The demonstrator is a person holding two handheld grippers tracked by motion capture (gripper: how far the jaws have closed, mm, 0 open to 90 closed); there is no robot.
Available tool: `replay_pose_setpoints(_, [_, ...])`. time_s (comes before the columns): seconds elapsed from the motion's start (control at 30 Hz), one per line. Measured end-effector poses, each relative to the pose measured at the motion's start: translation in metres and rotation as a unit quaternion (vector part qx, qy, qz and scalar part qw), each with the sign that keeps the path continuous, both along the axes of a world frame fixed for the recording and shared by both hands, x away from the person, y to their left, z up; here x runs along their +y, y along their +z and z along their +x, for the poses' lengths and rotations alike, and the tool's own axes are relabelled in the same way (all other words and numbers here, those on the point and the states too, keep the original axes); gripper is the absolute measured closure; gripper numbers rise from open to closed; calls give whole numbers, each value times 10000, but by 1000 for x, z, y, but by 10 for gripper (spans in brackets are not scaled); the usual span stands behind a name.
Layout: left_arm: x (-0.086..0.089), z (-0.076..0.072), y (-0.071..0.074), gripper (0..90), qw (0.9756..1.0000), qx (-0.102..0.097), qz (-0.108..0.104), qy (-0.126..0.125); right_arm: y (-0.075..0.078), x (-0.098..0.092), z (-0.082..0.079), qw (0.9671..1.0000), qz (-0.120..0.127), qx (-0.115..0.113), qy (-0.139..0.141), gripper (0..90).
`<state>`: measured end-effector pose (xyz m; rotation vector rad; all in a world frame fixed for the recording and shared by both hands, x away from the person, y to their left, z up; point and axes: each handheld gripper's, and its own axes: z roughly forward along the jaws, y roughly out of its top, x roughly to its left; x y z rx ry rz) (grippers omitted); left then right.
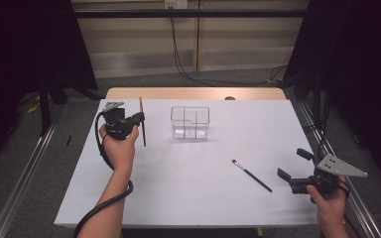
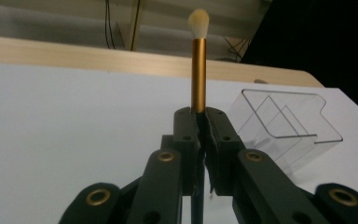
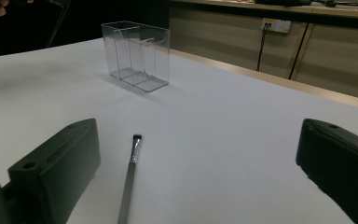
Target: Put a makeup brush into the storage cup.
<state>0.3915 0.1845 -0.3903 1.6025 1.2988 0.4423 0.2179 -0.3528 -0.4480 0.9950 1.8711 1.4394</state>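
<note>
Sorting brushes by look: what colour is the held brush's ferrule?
Gold ferrule, clearest in the left gripper view.

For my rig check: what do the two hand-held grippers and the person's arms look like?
Both grippers are black with two linked jaws. The left gripper shows brass-coloured pivot rings and trails a thick black cable. The right gripper carries a grey three-cornered plate with small holes. Both forearms are bare, no sleeves visible.

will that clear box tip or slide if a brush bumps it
The clear box looks thin-walled and empty, so probably light and apt to slide on the smooth white table. It stands tall on a narrow base, so a knock near its rim might tip it.
</note>
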Motion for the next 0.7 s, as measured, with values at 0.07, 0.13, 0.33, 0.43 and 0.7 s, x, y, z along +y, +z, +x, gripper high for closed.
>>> replay_pose_setpoints(0.07, [0,-1,3,839,9999,-111,-12,18,0,0,0,10000,-4,-16,12,0])
replay_pose_setpoints(0.13, [0,-1,5,840,9997,-225,-51,34,0,0,0,10000,-15,-39,8,0])
replay_pose_setpoints(0.33, [-1,-3,11,839,9988,-479,-101,-14,1,0,-1,10000,33,-27,-13,0])
replay_pose_setpoints(0.43, [-2,-3,11,839,9983,-550,-159,-46,0,1,-1,10000,22,-25,-1,0])
replay_pose_setpoints(0.7, [-4,0,10,839,9967,-766,-231,-167,0,1,0,10000,7,-34,5,0])
